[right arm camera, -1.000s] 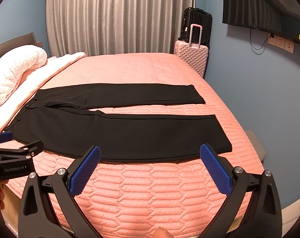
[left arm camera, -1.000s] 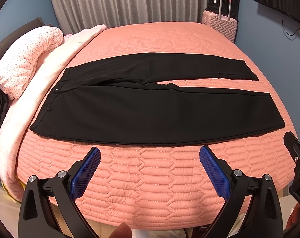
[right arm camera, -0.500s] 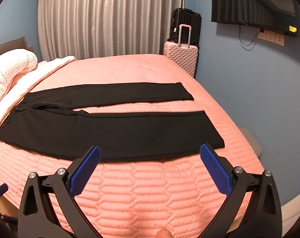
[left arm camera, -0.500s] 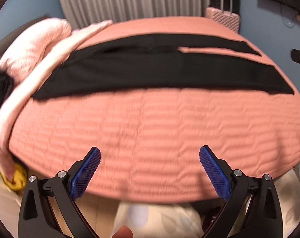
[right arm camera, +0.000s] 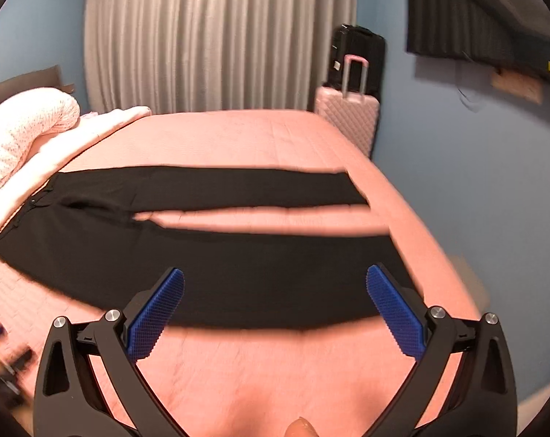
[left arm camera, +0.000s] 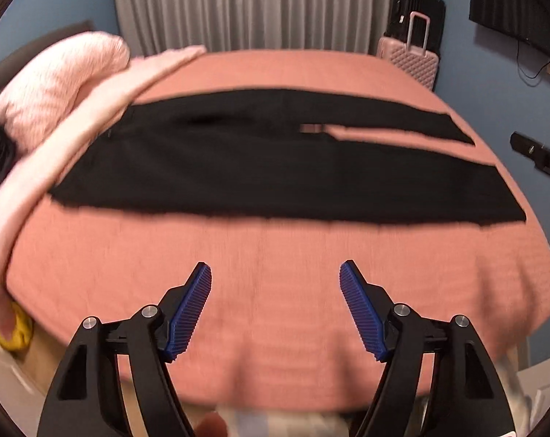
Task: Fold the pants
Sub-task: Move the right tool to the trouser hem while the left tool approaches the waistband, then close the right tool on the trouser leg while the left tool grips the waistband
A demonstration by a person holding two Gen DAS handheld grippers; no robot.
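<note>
Black pants [left arm camera: 260,167] lie flat across a pink quilted bed [left arm camera: 275,276], waistband to the left, both legs stretched to the right with a narrow gap between them. My left gripper [left arm camera: 275,273] hovers over bare quilt short of the near leg; its jaws are closing with nothing between them. In the right wrist view the pants [right arm camera: 216,255] fill the middle. My right gripper [right arm camera: 275,280] stands open above the near leg's front edge, close to the cuff end, with no cloth pinched.
A pale pink blanket and speckled pillow [left arm camera: 56,83] are heaped at the left end of the bed. A pink suitcase [right arm camera: 347,116] and a black one stand by the grey curtain. The blue wall [right arm camera: 456,189] runs along the right. A yellow object [left arm camera: 16,327] lies by the bed's left corner.
My left gripper has drawn back and lower from the pants, and its jaws have narrowed. My right gripper has moved forward over the near leg's edge. Both views are motion-blurred.
</note>
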